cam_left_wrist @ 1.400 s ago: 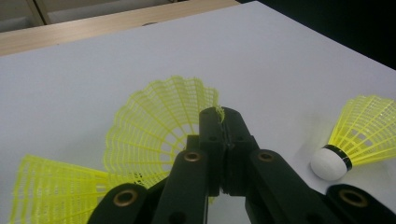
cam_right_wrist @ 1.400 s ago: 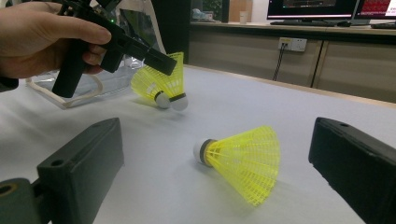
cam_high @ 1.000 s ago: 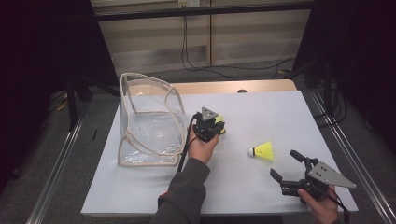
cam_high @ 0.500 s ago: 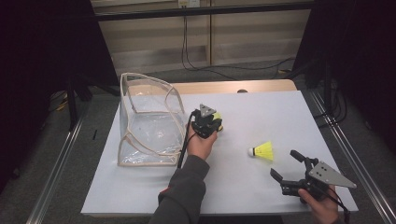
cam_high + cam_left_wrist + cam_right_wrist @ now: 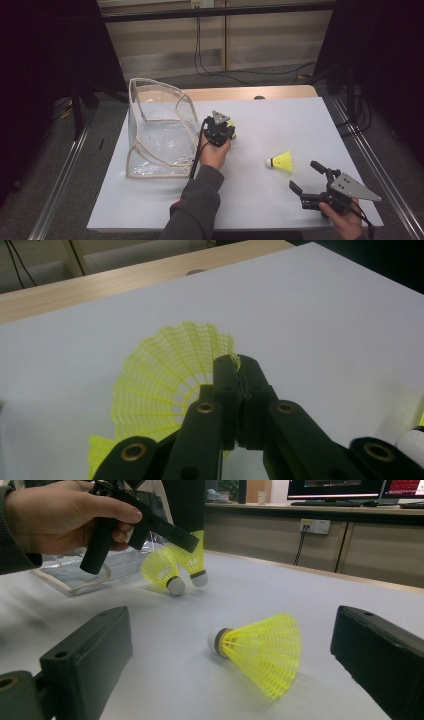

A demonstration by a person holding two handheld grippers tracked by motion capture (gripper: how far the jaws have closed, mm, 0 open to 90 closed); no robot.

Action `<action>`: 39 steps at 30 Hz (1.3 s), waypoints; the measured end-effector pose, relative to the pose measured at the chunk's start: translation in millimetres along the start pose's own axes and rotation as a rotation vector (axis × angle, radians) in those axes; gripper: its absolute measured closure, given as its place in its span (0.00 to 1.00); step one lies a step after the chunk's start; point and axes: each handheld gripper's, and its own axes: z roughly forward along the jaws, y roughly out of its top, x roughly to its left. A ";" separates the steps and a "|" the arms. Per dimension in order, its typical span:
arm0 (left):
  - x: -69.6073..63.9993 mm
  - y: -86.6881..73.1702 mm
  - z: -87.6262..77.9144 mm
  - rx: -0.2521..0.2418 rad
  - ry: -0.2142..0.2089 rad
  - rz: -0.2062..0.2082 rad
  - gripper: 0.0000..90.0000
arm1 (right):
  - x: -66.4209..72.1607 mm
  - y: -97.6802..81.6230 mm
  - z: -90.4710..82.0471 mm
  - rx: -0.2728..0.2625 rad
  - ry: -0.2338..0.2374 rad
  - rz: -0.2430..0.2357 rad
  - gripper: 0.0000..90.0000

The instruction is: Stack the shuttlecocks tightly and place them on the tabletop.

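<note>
Left gripper view had your left gripper (image 5: 239, 362) pinching a shuttlecock's skirt (image 5: 165, 380), with the clear bag (image 5: 160, 132) just left.

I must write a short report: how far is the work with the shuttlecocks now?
Done: nothing shows inside the clear bag. In hand: the left gripper is shut on one shuttlecock's skirt, another beside it. Left: the lying shuttlecock, before the open right gripper.

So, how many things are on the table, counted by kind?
Yellow shuttlecocks: 3, one lying loose, two by the left tongs
Clear bag: 1
Total: 4
</note>
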 end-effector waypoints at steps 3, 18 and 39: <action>0.2 -0.2 0.6 -0.005 0.011 -0.004 0.98 | -0.1 -0.1 0.0 0.001 -0.001 0.000 0.03; 3.4 -2.1 3.5 0.019 0.053 0.025 0.98 | 0.2 0.0 -0.1 0.000 0.001 0.001 0.03; -8.8 -2.7 15.1 0.024 0.029 0.038 0.87 | 0.1 -0.1 0.2 0.001 0.006 0.000 0.03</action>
